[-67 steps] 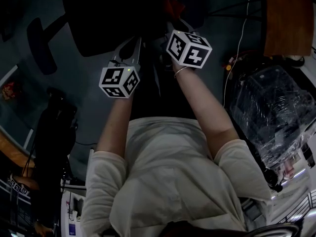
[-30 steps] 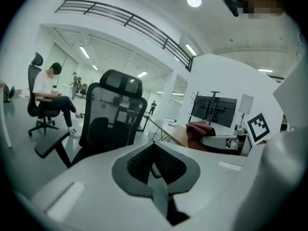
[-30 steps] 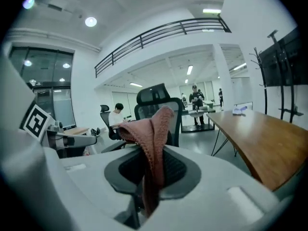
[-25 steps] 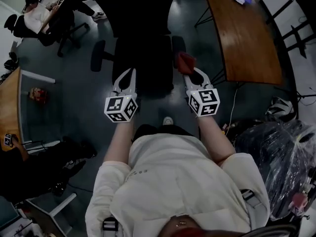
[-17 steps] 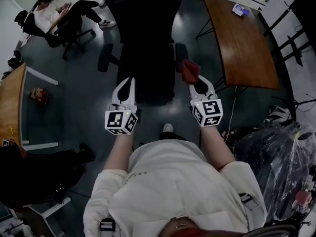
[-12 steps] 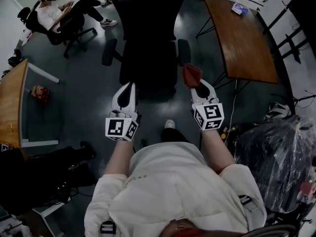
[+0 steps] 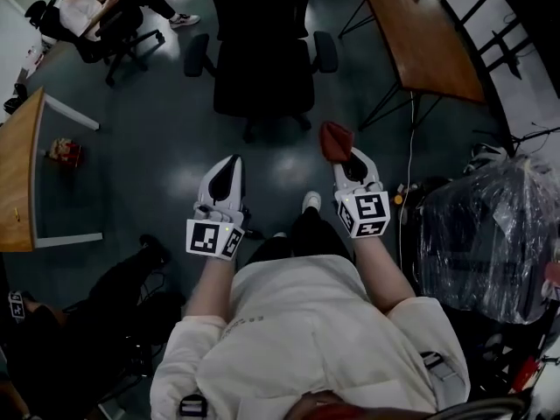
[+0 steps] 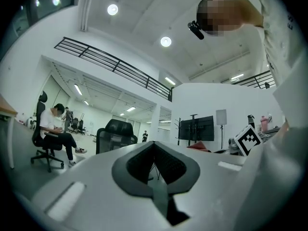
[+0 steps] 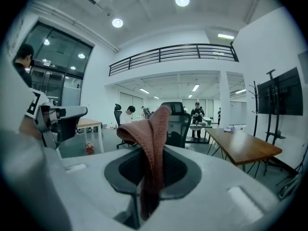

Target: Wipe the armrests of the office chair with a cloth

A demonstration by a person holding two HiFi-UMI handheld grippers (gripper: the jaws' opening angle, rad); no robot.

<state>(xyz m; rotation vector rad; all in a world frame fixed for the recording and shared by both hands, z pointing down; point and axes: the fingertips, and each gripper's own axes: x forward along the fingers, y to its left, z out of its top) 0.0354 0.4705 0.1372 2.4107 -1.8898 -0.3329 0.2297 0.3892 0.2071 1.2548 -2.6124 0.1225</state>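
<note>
Two claws out over dark floor (image 7: 157, 138), well short of office chair (image 7: 262, 68). Grips red cloth (image 7: 333, 139) in right claw (image 7: 346, 154), folded end poking past tips. Shows left claw (image 7: 231, 160) pressed together, nothing between. Leaves cloth clear of both armrests (image 7: 325, 52), chair well ahead.

Bunched red cloth (image 7: 335, 139), apart from black chair (image 7: 262, 75)

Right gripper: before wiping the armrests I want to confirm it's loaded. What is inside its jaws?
The right gripper is shut on a reddish cloth, whose folded end sticks out past the jaws. The pinched part is covered by them, so its depth cannot be seen.
</note>
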